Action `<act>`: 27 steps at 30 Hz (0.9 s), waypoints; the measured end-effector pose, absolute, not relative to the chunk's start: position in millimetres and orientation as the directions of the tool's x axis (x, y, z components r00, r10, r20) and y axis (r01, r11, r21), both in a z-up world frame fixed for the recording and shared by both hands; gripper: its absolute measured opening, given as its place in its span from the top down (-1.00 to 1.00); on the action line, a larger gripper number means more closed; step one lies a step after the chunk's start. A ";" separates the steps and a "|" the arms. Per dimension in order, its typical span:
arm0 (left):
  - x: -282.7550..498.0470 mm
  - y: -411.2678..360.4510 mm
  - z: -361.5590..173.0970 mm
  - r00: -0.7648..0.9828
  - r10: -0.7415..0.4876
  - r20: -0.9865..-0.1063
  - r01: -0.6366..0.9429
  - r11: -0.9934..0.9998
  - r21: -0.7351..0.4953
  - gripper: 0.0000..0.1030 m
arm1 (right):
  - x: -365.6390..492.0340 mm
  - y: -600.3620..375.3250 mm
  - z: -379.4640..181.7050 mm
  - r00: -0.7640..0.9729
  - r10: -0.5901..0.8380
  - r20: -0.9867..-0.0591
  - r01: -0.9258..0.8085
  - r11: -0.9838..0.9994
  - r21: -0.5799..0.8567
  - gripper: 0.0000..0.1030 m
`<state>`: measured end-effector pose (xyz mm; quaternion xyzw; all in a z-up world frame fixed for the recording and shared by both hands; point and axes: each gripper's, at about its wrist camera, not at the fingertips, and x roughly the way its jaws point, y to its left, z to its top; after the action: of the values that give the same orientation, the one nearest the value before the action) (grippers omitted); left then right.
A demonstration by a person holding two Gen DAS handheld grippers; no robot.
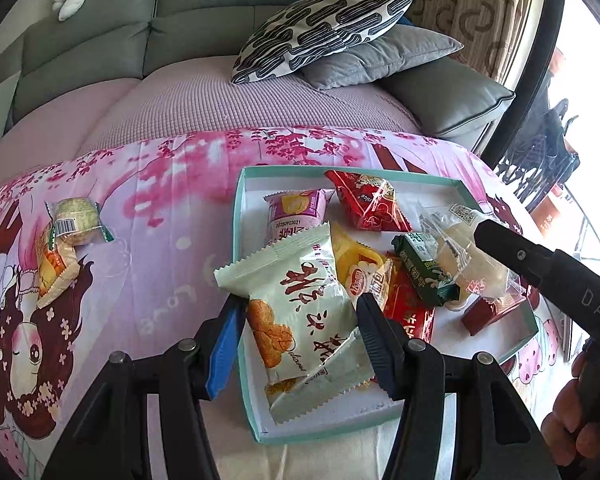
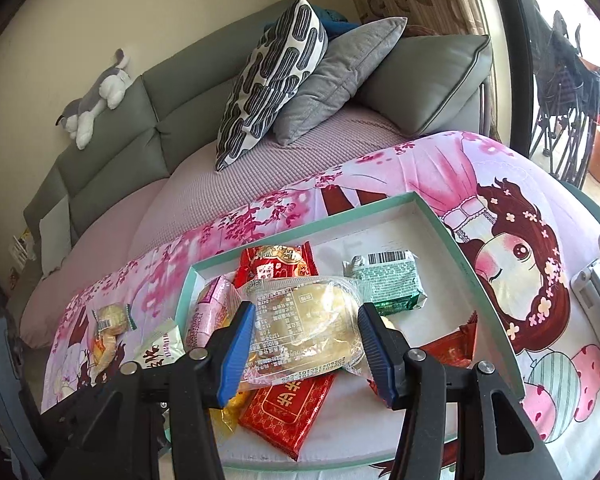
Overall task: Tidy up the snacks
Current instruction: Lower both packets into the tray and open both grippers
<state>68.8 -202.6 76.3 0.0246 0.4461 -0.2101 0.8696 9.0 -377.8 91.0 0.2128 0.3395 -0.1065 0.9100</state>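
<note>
- The left gripper (image 1: 296,336) is clamped on a white snack packet (image 1: 300,320) with red lettering; its long axis runs near-to-far between the fingers, hanging over the near left corner of the teal-rimmed tray (image 1: 236,216).
- The right gripper (image 2: 306,350) is clamped on a clear-wrapped pastry (image 2: 304,320) lying crosswise over a red packet (image 2: 292,408) in the same tray.
- Both loads are already above the tray, so I judge only lowering and release remain.
- Two snacks (image 1: 66,240) lie on the pink cloth far left of the tray; the left hand is nearer.
</note>
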 end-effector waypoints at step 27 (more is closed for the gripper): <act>62.4 -206.7 77.8 0.483 -0.305 -0.821 0.408 0.908 -0.097 -0.22 | 16.7 -362.6 83.0 0.693 -0.065 -0.718 0.345 0.905 0.251 -0.43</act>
<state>62.4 -206.7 77.8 0.0554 0.4643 -0.2076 0.8592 16.7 -362.6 83.0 0.1864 0.3746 -0.1137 0.9011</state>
